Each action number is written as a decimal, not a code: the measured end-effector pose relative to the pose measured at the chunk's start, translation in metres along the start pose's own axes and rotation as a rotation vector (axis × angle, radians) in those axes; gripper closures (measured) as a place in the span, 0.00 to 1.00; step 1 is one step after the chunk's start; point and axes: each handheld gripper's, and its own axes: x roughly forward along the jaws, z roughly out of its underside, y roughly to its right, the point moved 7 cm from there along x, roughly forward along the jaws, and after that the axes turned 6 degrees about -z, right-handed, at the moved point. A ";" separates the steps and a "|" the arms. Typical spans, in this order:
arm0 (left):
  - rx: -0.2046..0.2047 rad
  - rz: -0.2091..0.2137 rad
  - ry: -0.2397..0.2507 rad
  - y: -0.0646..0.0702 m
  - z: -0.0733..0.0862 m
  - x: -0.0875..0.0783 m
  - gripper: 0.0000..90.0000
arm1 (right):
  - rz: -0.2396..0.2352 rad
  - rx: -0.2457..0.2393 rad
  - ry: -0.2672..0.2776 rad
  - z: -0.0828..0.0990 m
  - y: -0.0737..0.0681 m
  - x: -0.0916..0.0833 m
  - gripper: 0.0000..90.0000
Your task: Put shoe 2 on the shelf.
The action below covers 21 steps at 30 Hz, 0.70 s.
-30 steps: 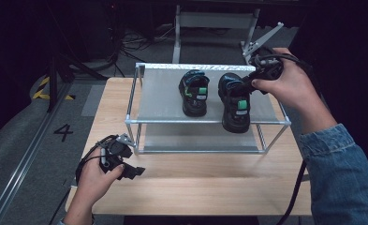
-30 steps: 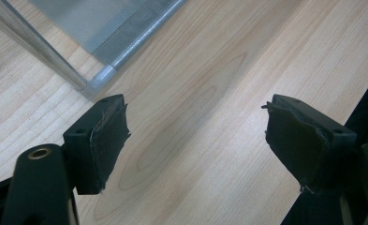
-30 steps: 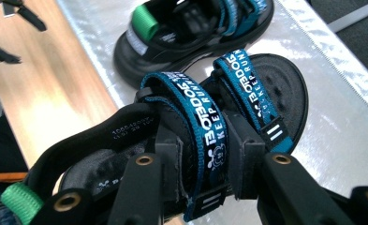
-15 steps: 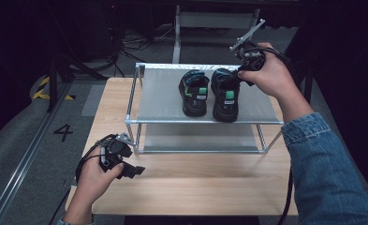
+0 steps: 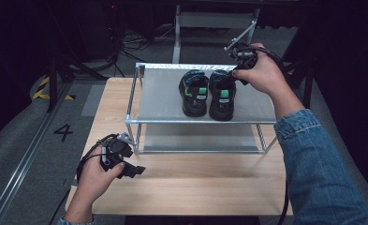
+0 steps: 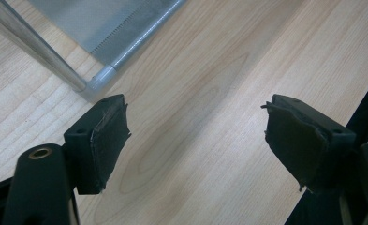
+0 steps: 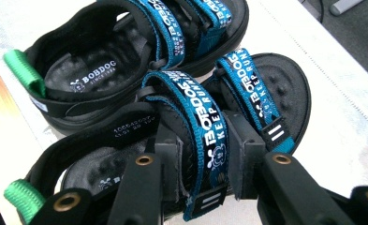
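Two black sandals with blue straps and green heel tabs lie side by side on the top shelf of a metal rack (image 5: 158, 101). My right gripper (image 7: 202, 140) comes down from above the shelf (image 7: 341, 136). It is shut on the blue middle strap (image 7: 205, 122) of the right sandal (image 5: 222, 101), whose sole looks to be resting on the shelf. The left sandal (image 5: 194, 93) lies close beside it, untouched (image 7: 92, 70). My left gripper (image 5: 134, 169) hovers low over the wooden table (image 5: 195, 183) by the rack's front left leg (image 6: 41, 61). It (image 6: 195, 136) is open, with nothing between its pads.
The rack has a lower shelf (image 5: 195, 138) under the top one, with nothing on it. Bare wooden table runs in front of the rack. The floor to the left carries a painted 4 (image 5: 63, 131) and a metal rail. Dark stands and cables fill the back.
My right gripper has carried the right sandal leftwards and slightly down, so that it now lies right beside the other one. The left gripper has stayed where it was.
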 end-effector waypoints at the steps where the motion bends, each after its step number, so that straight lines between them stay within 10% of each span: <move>1: -0.002 0.000 -0.001 0.000 0.000 0.000 0.24 | -0.005 0.001 0.001 -0.001 0.000 0.001 0.77; 21: 0.001 0.003 -0.008 0.001 0.000 0.002 0.24 | 0.009 0.064 0.036 -0.007 0.007 0.013 0.77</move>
